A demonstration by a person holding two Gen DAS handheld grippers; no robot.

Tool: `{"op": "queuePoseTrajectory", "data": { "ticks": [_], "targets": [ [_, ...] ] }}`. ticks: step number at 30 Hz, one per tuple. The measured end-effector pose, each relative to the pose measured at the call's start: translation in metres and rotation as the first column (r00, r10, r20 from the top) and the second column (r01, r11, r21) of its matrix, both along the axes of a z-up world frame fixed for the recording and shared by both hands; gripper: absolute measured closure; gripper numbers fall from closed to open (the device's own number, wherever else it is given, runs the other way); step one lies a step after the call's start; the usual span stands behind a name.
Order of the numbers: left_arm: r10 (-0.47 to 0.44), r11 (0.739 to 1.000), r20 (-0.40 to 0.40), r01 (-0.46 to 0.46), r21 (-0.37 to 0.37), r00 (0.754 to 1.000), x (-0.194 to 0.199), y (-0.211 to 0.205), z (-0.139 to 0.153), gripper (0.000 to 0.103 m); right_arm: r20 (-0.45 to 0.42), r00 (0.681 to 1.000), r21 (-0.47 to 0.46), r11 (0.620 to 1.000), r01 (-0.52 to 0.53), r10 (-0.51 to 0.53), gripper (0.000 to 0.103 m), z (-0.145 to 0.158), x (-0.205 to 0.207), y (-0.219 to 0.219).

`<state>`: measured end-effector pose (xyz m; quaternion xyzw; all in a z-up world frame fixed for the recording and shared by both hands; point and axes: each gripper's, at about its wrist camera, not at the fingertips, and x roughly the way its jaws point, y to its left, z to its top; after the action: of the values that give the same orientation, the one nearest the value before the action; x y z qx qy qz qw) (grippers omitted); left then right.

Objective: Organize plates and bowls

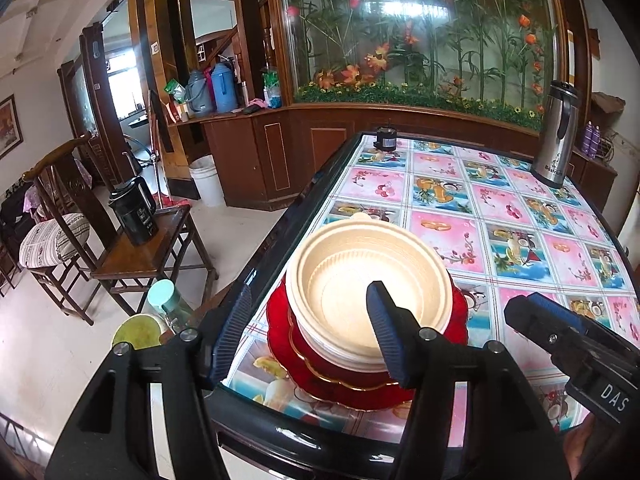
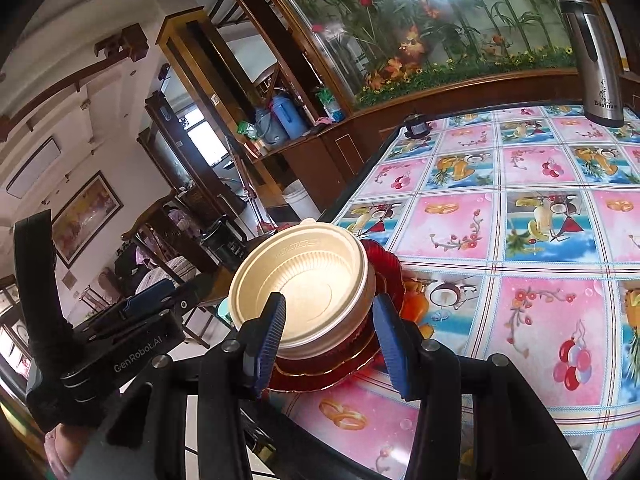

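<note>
left gripper (image 1: 308, 332): jaws spread, pinching nothing, one finger beyond the worktop (image 1: 520, 208) edge, the other over the cream bowls (image 1: 368, 276). the bowls sit nested on red plates (image 1: 320, 380), stacked at the worktop's near left corner, close to the black rim. risk: a nudge leftward could tip the tall stack over that edge onto the chair (image 1: 132, 256) or floor. right gripper (image 2: 330, 340): jaws spread about the bowl wall, contact not clear. open room lies rightward across the worktop, up to the steel flask (image 2: 596, 56).
</note>
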<state>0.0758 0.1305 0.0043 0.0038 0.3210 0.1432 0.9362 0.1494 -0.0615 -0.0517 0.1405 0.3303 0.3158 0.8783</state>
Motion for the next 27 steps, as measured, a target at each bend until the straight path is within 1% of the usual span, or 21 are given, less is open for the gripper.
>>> {"op": "queuePoseTrajectory", "data": {
  "ticks": [3,11,17,19,23,25,27],
  "targets": [
    [-0.007,1.000,-0.008,0.007,-0.024,1.000,-0.004,0.000,-0.002,0.043,0.006,1.000,0.015,1.000,-0.005,0.005,0.055,-0.001,-0.004,-0.002],
    [-0.030,0.998,-0.031,0.028,-0.049,0.999,-0.007,-0.007,-0.009,0.043,0.013,0.999,0.016,0.999,-0.033,0.033,0.055,-0.005,-0.011,0.003],
    [-0.017,0.999,-0.038,0.016,-0.040,0.999,-0.010,-0.007,-0.013,0.042,0.020,0.999,0.012,0.999,-0.032,0.032,0.055,-0.007,-0.014,0.004],
    [-0.020,0.998,-0.042,0.017,-0.054,0.999,-0.010,-0.005,-0.015,0.036,0.017,0.999,0.011,0.999,-0.033,0.033,0.055,-0.008,-0.013,0.004],
    [-0.012,0.998,-0.029,0.010,-0.064,1.000,-0.014,-0.003,-0.016,0.032,0.025,0.999,0.002,1.000,-0.029,0.029,0.055,-0.007,-0.015,0.005],
    [-0.012,0.998,-0.029,0.010,-0.069,1.000,-0.016,-0.002,-0.017,0.028,0.032,0.999,-0.004,1.000,-0.029,0.029,0.055,-0.007,-0.016,0.006],
    [-0.017,0.997,-0.028,0.015,-0.080,0.999,-0.017,-0.001,-0.018,0.028,0.032,0.999,-0.007,0.999,-0.032,0.033,0.055,-0.008,-0.016,0.007]
  ]
}}
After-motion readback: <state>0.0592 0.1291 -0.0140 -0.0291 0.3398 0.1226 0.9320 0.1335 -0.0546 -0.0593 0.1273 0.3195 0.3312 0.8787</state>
